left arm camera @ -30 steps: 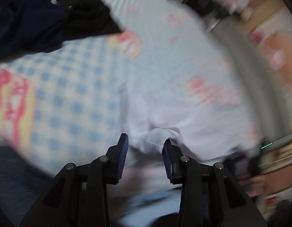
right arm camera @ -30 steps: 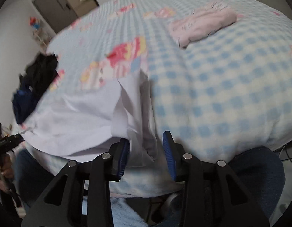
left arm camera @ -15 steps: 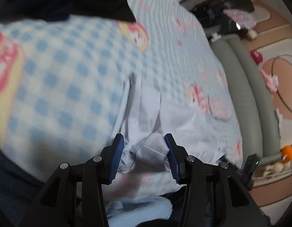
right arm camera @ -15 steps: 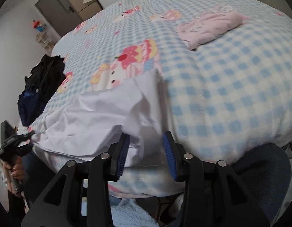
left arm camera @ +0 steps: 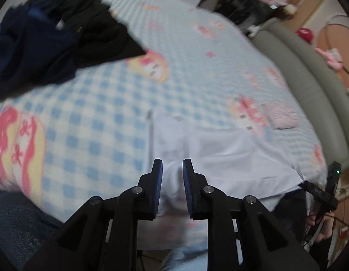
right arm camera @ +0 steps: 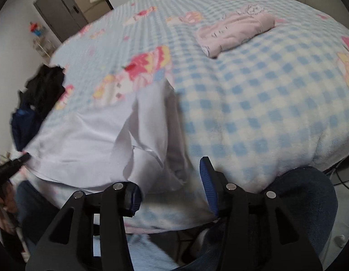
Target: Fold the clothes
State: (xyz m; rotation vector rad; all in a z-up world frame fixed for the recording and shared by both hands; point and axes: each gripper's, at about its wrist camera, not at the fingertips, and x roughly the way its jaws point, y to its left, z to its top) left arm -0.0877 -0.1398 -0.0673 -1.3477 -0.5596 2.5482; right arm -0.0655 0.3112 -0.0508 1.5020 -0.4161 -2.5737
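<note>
Half a second ago the right gripper [right arm camera: 172, 180] had its jaws close together at the edge of the white shirt [right arm camera: 88, 142]; now they are spread wide, and the shirt hangs loose in front of them, not pinched. The left gripper [left arm camera: 172, 169] has gone the other way: its blue pads [left arm camera: 158, 180] were apart and are now pulled in tight on a bump of the same white shirt [left arm camera: 231, 158].

No words on the cloth can be read (small white letters on the black tool at the far right of the left wrist view are too blurry).

From left to right in the left wrist view: a pile of dark clothes [left arm camera: 50, 36] sits at the far corner of the blue checked blanket [left arm camera: 102, 117], then the white shirt lies at the near edge of the bed, then a folded pink garment [left arm camera: 280, 117] rests further back. In the right wrist view the pink garment [right arm camera: 237, 33] lies well apart from the shirt.
</note>
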